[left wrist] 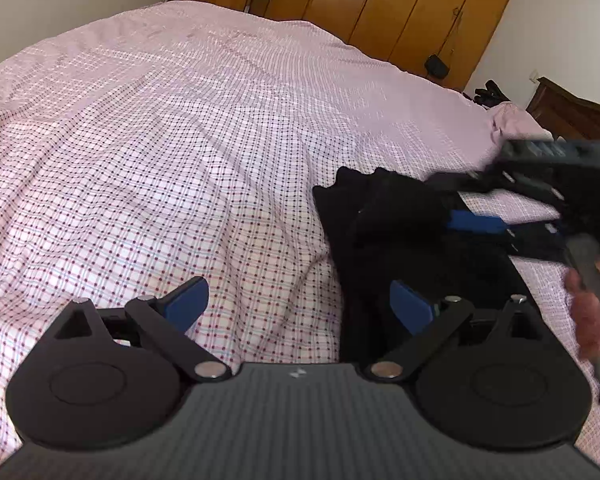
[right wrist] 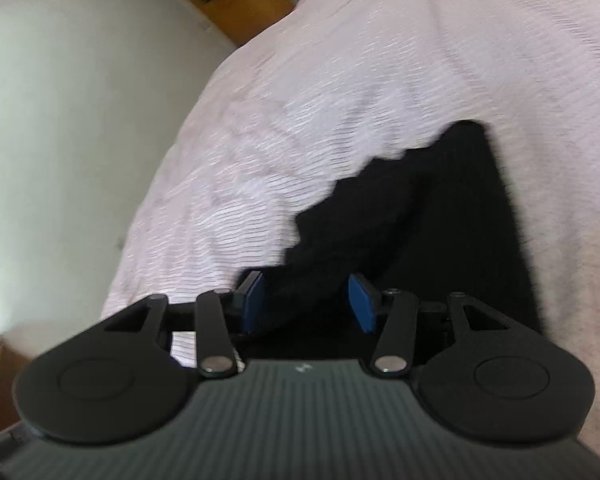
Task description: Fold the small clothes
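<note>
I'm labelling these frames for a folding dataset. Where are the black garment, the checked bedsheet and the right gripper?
black garment (right wrist: 440, 208), right wrist view, its middle.
checked bedsheet (left wrist: 160, 160), left wrist view, bare stretch.
right gripper (right wrist: 306, 300), right wrist view, midway between its blue pads.

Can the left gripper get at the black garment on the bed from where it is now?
Probably yes. The left gripper is open, and the black garment lies just ahead to its right on the checked bedspread. The right gripper over the garment may crowd that side.
</note>
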`<state>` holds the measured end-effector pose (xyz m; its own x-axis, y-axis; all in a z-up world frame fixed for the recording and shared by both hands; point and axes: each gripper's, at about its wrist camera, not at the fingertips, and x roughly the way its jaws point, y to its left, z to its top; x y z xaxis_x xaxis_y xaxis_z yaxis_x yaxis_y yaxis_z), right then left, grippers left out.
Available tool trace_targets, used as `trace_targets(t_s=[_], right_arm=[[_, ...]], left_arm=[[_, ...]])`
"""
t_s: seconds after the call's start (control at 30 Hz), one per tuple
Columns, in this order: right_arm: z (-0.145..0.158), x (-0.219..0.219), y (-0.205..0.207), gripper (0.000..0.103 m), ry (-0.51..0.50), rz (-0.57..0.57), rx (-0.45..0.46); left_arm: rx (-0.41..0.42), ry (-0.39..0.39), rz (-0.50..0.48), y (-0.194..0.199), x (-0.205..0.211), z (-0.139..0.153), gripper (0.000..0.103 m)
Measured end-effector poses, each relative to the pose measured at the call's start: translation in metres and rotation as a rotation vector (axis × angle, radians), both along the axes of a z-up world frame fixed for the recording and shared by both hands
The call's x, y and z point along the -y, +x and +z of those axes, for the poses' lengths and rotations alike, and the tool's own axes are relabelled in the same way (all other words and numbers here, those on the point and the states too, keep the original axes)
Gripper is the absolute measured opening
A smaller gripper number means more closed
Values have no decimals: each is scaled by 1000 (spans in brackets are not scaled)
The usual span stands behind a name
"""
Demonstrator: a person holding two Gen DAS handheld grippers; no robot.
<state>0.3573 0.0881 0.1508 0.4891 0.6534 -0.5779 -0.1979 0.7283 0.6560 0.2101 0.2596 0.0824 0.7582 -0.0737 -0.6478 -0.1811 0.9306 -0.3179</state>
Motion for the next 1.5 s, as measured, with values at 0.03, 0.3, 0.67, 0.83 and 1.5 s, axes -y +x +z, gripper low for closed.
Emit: trace_targets(t_s=[0.03, 0.3, 0.67, 0.83, 1.5], right_arm=[[0, -7, 12, 51, -2, -15, 10], [15, -25, 50, 51, 69, -48, 123], [-26, 24, 15, 50, 19, -88, -113], [-47, 17, 39, 51, 163, -148, -144], [-19, 127, -67, 51, 127, -42, 192]], left_arm=[[-5, -1, 2, 2, -1, -1, 99], [-7, 9, -15, 14, -4, -4, 99], [-19, 7, 1, 14, -4, -9, 99], [-30, 31, 8, 21, -1, -14, 99], [5, -26, -2, -8, 5, -10, 99]])
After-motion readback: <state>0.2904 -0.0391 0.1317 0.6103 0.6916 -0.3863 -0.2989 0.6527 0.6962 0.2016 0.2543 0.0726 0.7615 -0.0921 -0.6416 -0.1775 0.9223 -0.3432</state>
